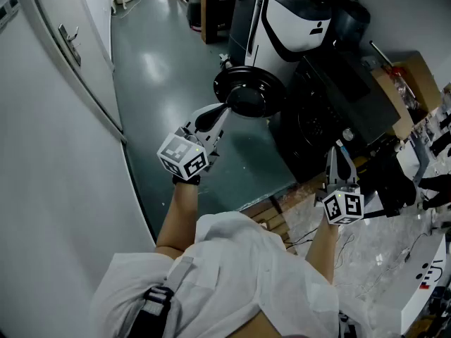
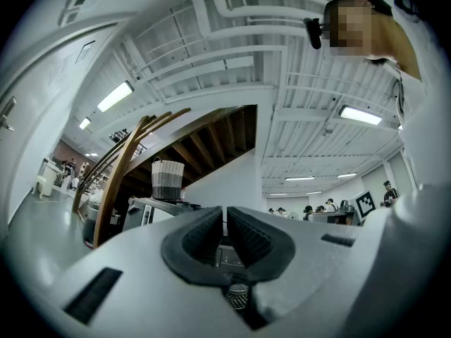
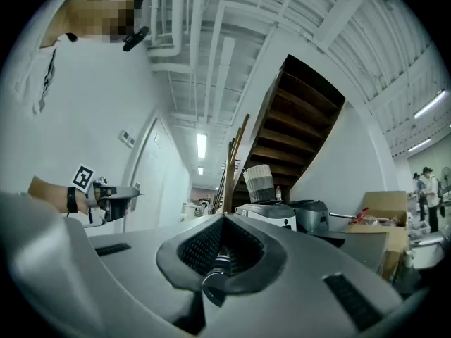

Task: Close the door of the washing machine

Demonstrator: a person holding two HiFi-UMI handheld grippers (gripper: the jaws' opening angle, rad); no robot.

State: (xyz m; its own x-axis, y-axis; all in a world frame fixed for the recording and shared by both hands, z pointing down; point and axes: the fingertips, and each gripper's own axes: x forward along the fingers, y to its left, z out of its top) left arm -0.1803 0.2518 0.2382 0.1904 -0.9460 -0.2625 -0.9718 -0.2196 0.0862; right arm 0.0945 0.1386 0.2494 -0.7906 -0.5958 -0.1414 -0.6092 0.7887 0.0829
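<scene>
The black washing machine (image 1: 331,104) stands right of centre in the head view. Its round black door (image 1: 250,94) is swung open and sticks out over the grey floor. My left gripper (image 1: 227,108) is shut with nothing between its pads, and its tip is at the door's near left edge; I cannot tell if it touches. In the left gripper view the left gripper (image 2: 225,220) has its pads together and empty. My right gripper (image 1: 339,145) hovers at the machine's front right corner, shut and empty. The right gripper view shows the door (image 3: 121,193) edge-on at the left.
A white door with a handle (image 1: 68,42) lines the left side. A white-and-black appliance (image 1: 289,23) stands behind the washer. A cardboard box (image 1: 412,83) sits at the right. A wooden pallet (image 1: 271,213) lies under the machine. A woven basket (image 3: 261,184) rests on top.
</scene>
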